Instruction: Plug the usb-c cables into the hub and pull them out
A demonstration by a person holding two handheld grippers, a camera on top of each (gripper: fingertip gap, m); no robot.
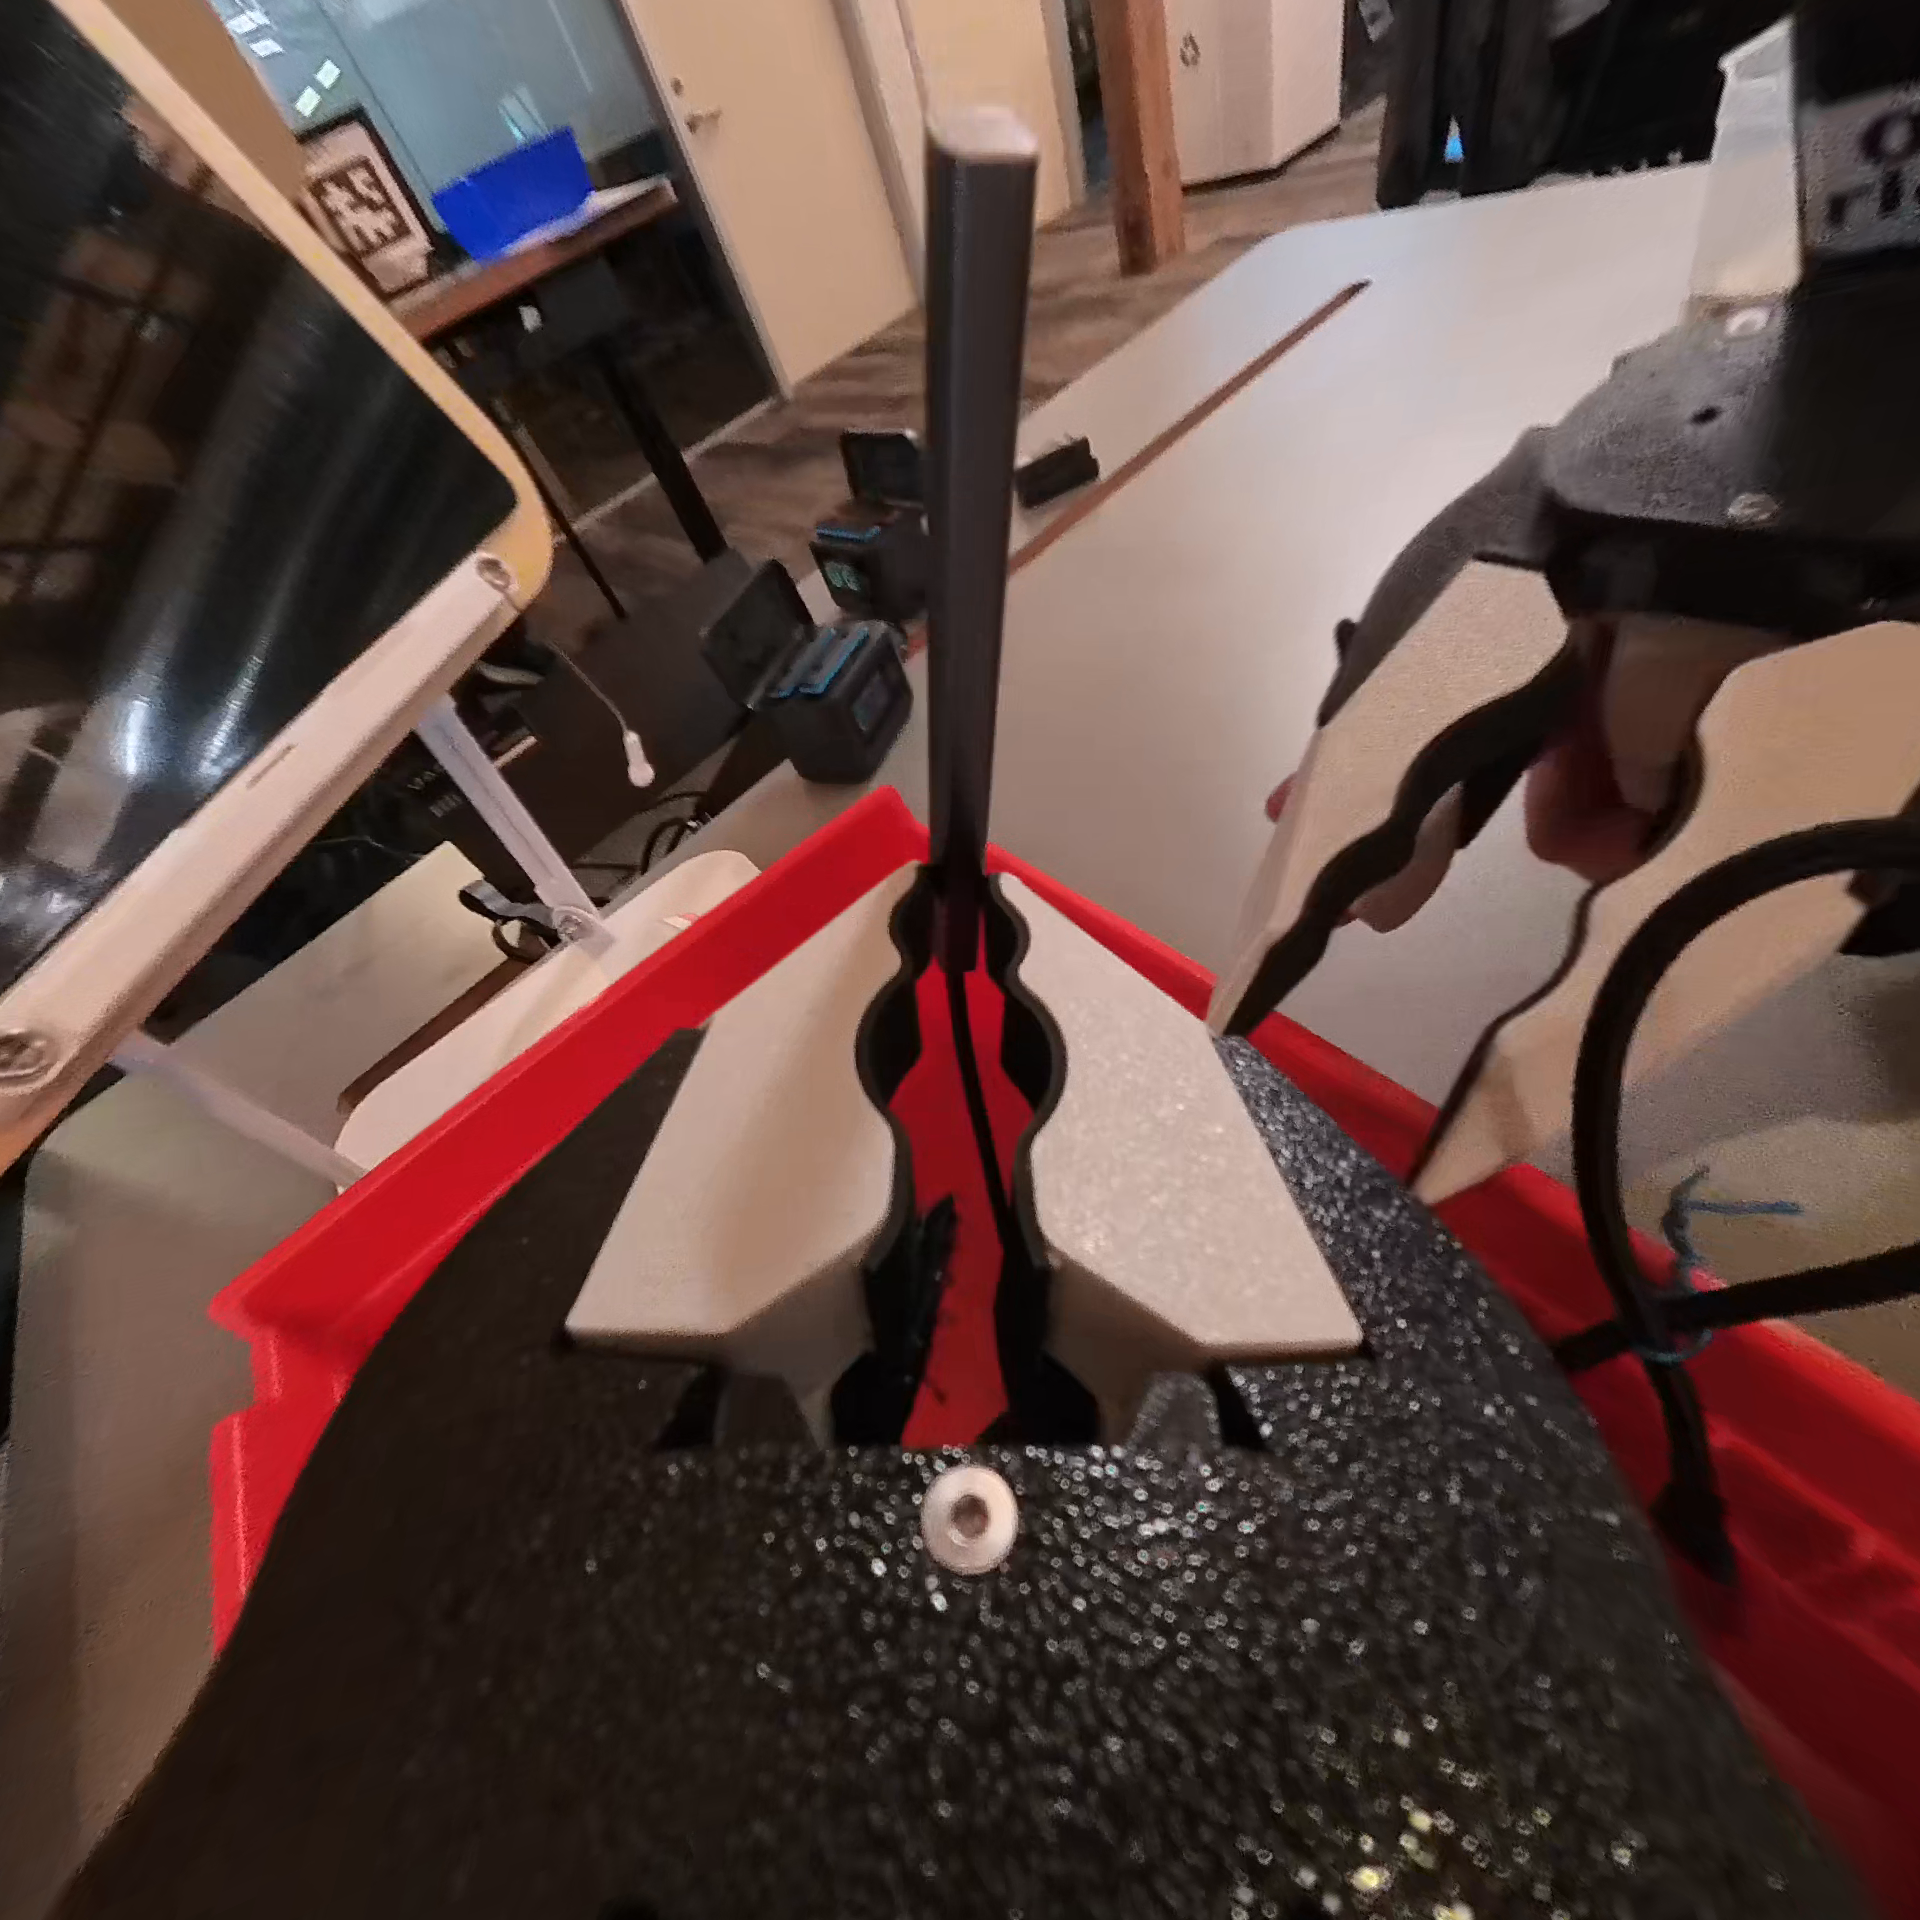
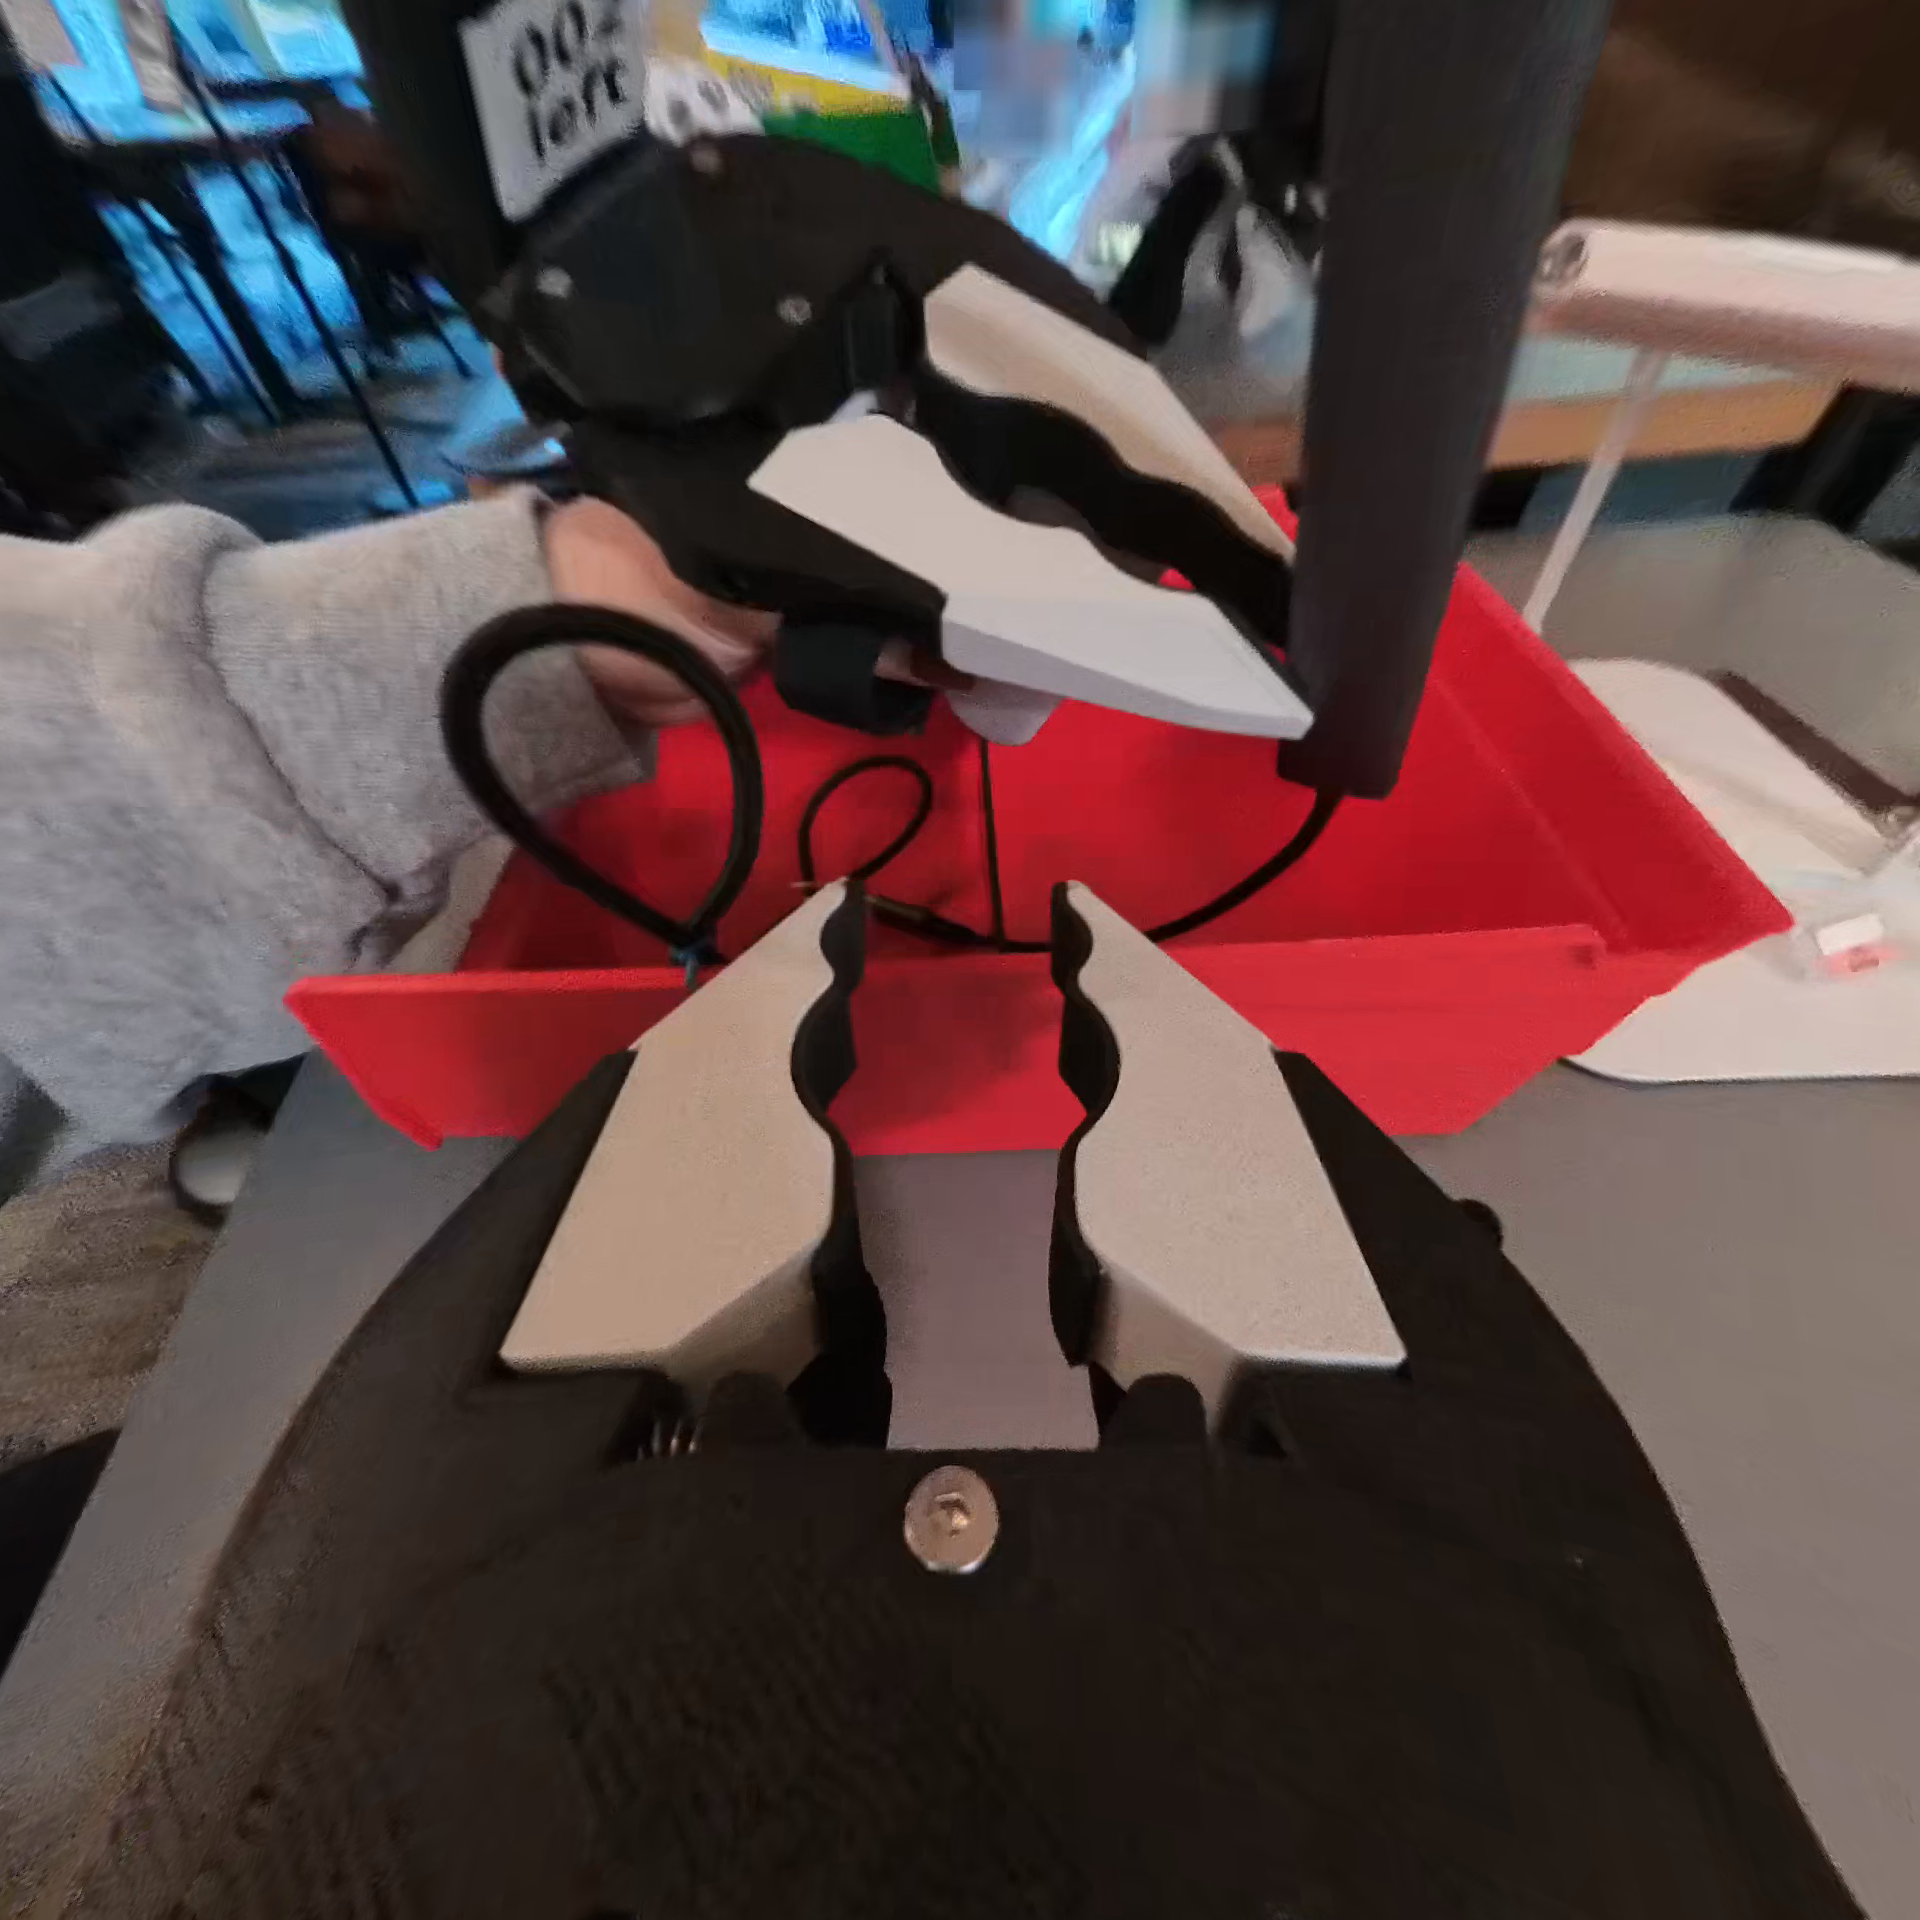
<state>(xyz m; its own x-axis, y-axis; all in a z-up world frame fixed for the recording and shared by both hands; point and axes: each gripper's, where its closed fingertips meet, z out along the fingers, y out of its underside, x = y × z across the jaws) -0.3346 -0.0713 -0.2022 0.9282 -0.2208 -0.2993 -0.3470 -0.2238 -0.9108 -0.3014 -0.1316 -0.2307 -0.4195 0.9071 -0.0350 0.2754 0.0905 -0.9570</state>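
You are working in an open-plan office used partly as a lab. Long pale tabletop (image 1: pixel 1299 436) surfaces stretch away from you over a wood floor, with plain doors (image 1: pixel 769 187) and a glass partition (image 1: pixel 499 73) behind them. A black-and-white fiducial marker board (image 1: pixel 366 203) leans on a far desk beside a blue bin (image 1: pixel 511 187), and camera battery cases (image 1: pixel 842 686) sit on your tabletop.
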